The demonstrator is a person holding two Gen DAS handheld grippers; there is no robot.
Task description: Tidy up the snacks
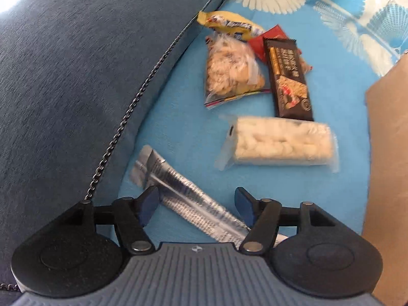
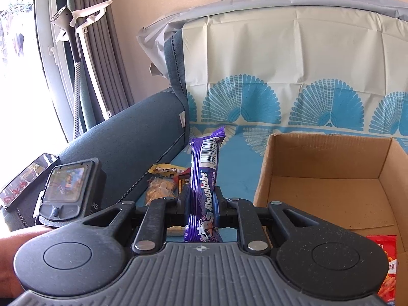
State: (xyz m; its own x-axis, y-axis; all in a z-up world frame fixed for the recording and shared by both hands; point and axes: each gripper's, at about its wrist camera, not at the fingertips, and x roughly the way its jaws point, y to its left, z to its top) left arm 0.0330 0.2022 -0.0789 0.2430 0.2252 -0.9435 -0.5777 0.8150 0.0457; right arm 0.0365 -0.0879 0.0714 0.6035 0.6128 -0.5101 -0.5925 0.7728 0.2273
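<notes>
My left gripper [image 1: 197, 205] is open and hovers low over a silver stick packet [image 1: 188, 199] that lies slanted between its fingers on the blue cloth. Beyond lie a clear pack of white puffed snacks [image 1: 278, 144], a dark brown bar [image 1: 289, 76], a clear bag of crackers [image 1: 233, 68] and a yellow packet [image 1: 229, 23]. My right gripper [image 2: 202, 199] is shut on a purple Alpenliebe candy roll [image 2: 205, 176], held upright to the left of the open cardboard box [image 2: 329, 178]. The box shows a bare floor and a red snack pack [image 2: 386, 267] at its near right corner.
A blue sofa armrest [image 1: 76, 89] bounds the snacks on the left. The box wall [image 1: 387, 153] stands on the right in the left wrist view. The patterned cloth [image 2: 280, 63] covers the sofa back. The other gripper's screen [image 2: 65, 188] shows at the left.
</notes>
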